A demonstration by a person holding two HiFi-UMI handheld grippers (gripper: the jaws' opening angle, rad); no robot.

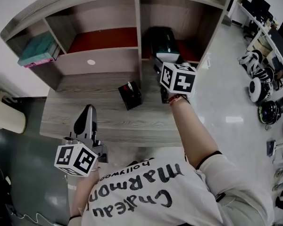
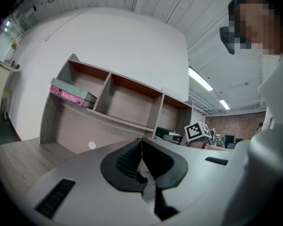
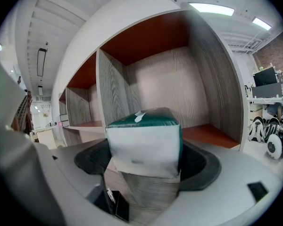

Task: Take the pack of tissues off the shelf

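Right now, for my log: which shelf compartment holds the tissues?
The right compartment, with the green pack between the right gripper's jaws; the left one holds books, the middle is empty.

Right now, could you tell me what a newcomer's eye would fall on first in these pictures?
The green pack of tissues stands out first, gripped between the jaws of the right gripper in front of the rightmost compartment of the shelf. Next come the small black box, alone on the wooden desk, and the teal and pink books in the leftmost compartment. The left gripper hovers shut near the desk's front edge.
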